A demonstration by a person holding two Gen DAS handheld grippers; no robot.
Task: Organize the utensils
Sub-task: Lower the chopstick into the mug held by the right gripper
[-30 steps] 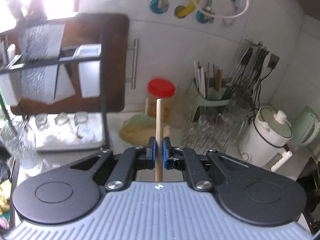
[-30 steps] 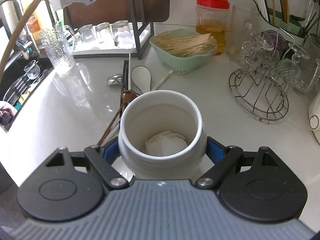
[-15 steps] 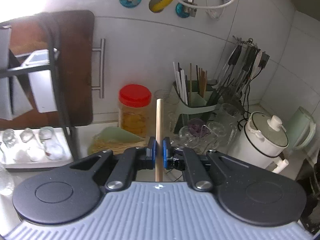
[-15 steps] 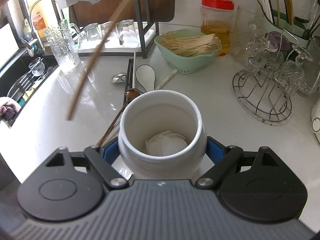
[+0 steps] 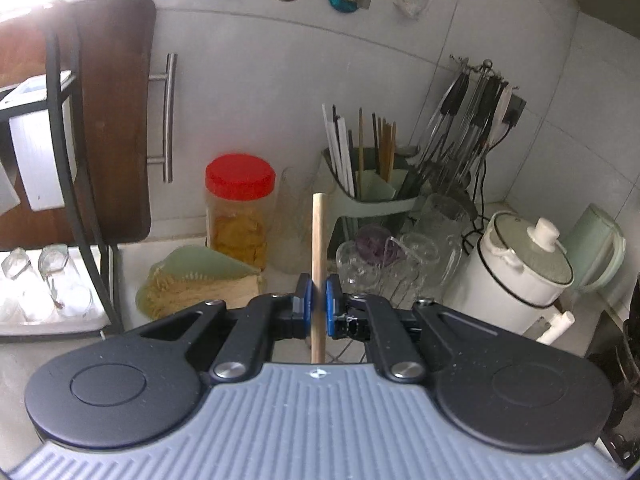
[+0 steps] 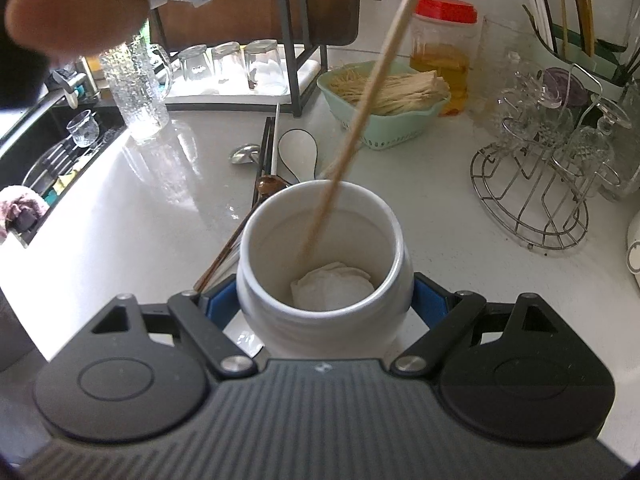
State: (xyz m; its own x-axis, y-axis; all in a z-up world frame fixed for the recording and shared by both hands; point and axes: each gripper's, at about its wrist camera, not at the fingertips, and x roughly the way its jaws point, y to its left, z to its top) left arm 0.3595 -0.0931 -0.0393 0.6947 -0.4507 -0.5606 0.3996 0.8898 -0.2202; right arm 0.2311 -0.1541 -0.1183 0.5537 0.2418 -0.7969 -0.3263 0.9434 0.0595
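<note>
- Left wrist view: a wooden chopstick [image 5: 318, 264] is clamped upright between the closed blue pads of the left gripper [image 5: 317, 307]; beyond it a red-lidded jar [image 5: 239, 204] and a green utensil holder [image 5: 376, 196] are seen.
- Right wrist view: a white ceramic jar [image 6: 320, 264] is gripped by the right gripper [image 6: 322, 300] at both sides, standing on the white desk [image 6: 440, 216].
- The chopstick's lower end is lowered slantwise into the jar's mouth, above a crumpled white paper [image 6: 332, 290] at the bottom.
- Just ahead of the jar, a white spoon [image 6: 298, 150] and dark chopsticks [image 6: 267, 148] are laid on the desk.
</note>
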